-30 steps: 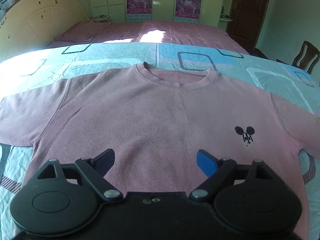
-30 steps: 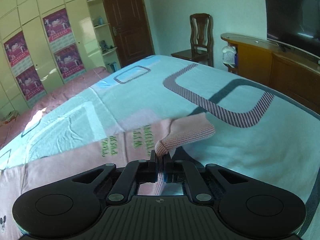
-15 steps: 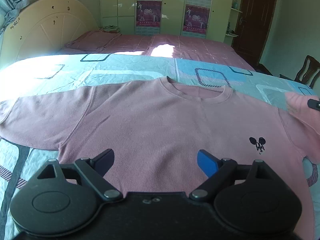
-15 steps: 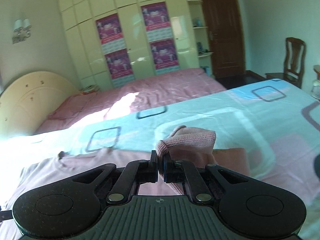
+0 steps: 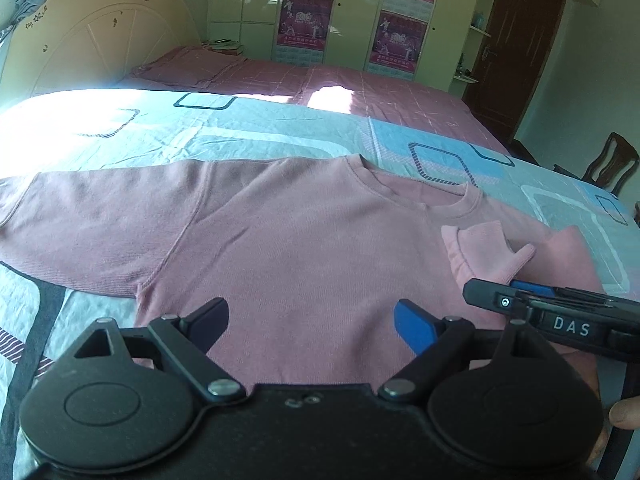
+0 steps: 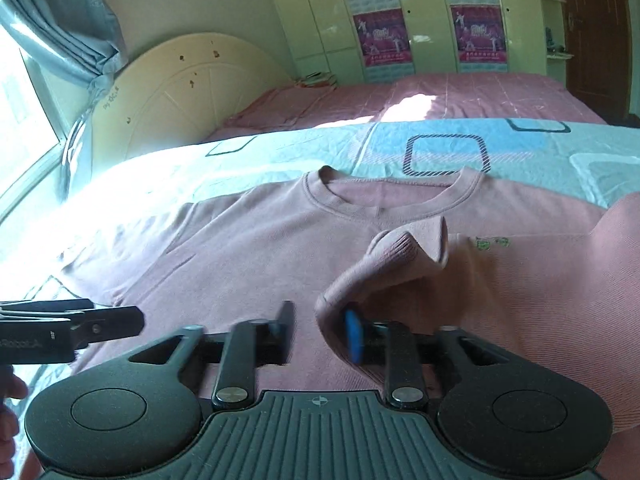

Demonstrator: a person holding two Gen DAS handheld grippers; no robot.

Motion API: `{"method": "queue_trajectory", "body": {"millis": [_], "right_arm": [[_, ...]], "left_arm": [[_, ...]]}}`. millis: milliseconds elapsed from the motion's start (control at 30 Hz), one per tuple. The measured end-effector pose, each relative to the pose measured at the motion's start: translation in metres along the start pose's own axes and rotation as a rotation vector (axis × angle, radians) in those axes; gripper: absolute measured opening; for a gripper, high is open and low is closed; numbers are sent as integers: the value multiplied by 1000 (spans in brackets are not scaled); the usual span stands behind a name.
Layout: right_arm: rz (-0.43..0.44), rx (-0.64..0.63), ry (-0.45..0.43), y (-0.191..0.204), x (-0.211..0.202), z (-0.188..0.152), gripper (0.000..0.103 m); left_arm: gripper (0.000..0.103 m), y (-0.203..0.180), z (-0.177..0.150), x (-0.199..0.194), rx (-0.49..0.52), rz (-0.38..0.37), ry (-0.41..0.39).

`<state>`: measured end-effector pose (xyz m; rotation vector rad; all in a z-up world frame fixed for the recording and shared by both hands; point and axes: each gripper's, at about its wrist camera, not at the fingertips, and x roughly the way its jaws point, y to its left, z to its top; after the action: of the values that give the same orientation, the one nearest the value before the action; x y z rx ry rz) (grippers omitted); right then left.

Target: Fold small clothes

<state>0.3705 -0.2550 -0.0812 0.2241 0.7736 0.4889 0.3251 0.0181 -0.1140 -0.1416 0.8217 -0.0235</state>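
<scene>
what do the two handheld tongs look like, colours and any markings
Both are matte black plastic. The left tongs have round disc housings, silver pivot screws, one blue pad and one dark pad. The right tongs have a ribbed body, a blue pad, and white "DAS" lettering on the side.

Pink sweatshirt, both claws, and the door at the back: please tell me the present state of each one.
Pink sweatshirt: lying flat on the bed, front up.
Right sleeve: folded over the chest, its cuff crumpled.
Left sleeve: spread out flat.
Right claw: jaws have just been opening, sleeve fabric lies against the blue pad.
Left claw: open, empty.
Door: closed.
</scene>
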Motion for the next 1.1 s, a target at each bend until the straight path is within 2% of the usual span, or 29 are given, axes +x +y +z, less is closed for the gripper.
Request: {"method": "queue_trajectory", "body": {"millis": [133, 233, 367, 433, 500, 633, 700, 733, 767, 867, 967, 1000, 1033, 1100], "right_arm": [[-55, 24, -49, -14, -35, 1, 59], [-176, 30, -75, -34, -68, -5, 59], [-345, 32, -59, -66, -99, -27, 59], [-391, 69, -43, -81, -107, -37, 59], [-436, 113, -34, -96, -115, -47, 59], [-478, 151, -13, -112, -120, -59, 59], [-496, 152, -6, -114, -119, -61, 59], [-503, 153, -4, -117, -117, -62, 59], [-508, 153, -1, -119, -115, -62, 59], [-516, 155, 2, -123, -108, -62, 59], [-515, 151, -10, -126, -99, -57, 55], [-507, 144, -18, -126, -94, -53, 41], [-507, 140, -19, -127, -90, -51, 34], [-515, 134, -25, -129, -81, -46, 32]], "left_arm": [[92, -25, -1, 11, 62, -87, 13], [92, -52, -6, 22, 125, -152, 36], [87, -98, -20, 40, 268, -204, 48], [82, -116, -26, 52, 335, -198, 43], [79, -129, -29, 66, 380, -158, 36], [65, -132, -29, 96, 415, -83, 44], [61, -128, -23, 100, 391, -93, 26], [54, -125, -20, 100, 368, -94, 14], [42, -123, -16, 101, 348, -94, 5], [14, -117, -3, 95, 283, -136, -25], [8, -113, 12, 86, 229, -185, -57], [8, -110, 17, 81, 204, -201, -77], [8, -107, 23, 75, 174, -218, -102], [8, -100, 34, 64, 115, -240, -142]]}}
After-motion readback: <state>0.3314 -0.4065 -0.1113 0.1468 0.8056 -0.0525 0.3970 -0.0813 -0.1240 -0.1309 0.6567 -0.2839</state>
